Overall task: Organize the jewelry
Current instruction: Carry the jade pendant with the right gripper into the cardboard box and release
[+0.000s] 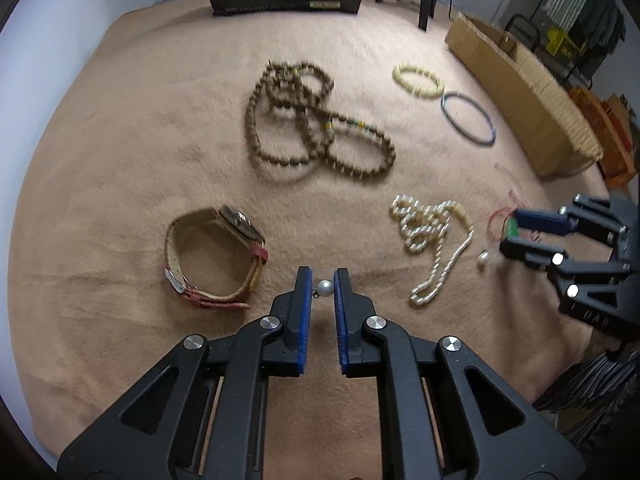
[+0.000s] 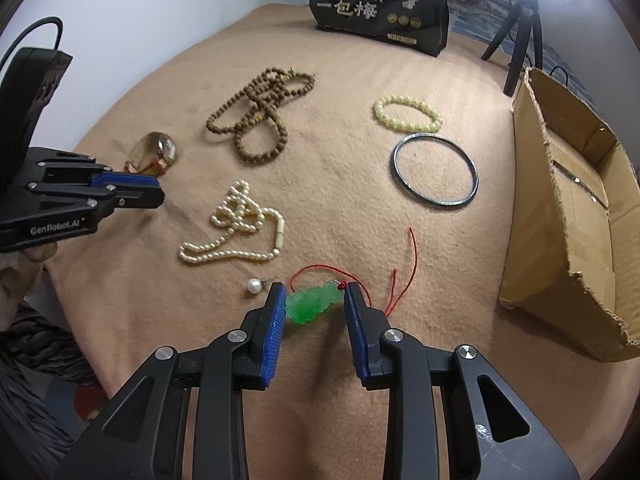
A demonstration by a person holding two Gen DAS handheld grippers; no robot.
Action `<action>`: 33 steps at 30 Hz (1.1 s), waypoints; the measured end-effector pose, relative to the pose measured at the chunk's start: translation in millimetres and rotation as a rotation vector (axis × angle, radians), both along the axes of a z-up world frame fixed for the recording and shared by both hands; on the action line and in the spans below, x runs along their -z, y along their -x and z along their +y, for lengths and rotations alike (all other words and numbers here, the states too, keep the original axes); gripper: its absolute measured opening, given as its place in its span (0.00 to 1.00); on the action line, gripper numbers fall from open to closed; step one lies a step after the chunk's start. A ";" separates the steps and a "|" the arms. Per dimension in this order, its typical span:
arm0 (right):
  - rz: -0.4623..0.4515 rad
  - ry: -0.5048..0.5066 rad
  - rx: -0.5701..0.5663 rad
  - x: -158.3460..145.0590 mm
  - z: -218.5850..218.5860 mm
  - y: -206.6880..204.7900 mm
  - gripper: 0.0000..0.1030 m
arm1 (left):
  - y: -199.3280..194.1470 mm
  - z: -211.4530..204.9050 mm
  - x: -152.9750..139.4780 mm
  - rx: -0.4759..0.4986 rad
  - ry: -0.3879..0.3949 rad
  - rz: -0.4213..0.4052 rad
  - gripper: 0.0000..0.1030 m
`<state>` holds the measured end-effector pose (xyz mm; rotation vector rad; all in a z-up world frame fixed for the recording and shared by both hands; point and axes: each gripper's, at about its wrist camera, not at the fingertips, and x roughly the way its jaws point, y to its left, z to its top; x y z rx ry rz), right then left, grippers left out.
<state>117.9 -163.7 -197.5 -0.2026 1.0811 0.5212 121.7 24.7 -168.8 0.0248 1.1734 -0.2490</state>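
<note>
left gripper clamped on pearl earring | right gripper gripping green jade pendant | both over tan blanket

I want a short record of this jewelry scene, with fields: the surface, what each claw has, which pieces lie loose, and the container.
surface: tan cloth
left claw: shut on a pearl earring
right claw: shut on the green pendant with red cord
loose on cloth: second pearl earring, pearl necklace, brown bead string, yellow bead bracelet, dark bangle, watch
container: open cardboard box, at the cloth's right edge
</note>
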 end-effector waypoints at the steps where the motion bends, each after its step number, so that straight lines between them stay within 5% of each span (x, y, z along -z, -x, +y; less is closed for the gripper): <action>1: -0.007 -0.010 -0.001 -4.4 0.0 0.5 0.27 | 0.9 2.2 -3.6 -0.004 0.008 -0.007 0.09; 18: -0.227 -0.162 0.124 -104.2 -39.1 -14.6 0.27 | -15.6 -23.0 -95.0 -0.026 0.131 -0.210 0.09; 33: -0.382 -0.221 0.340 -151.7 -119.9 -32.9 0.27 | -30.9 -91.8 -154.1 0.071 0.274 -0.295 0.09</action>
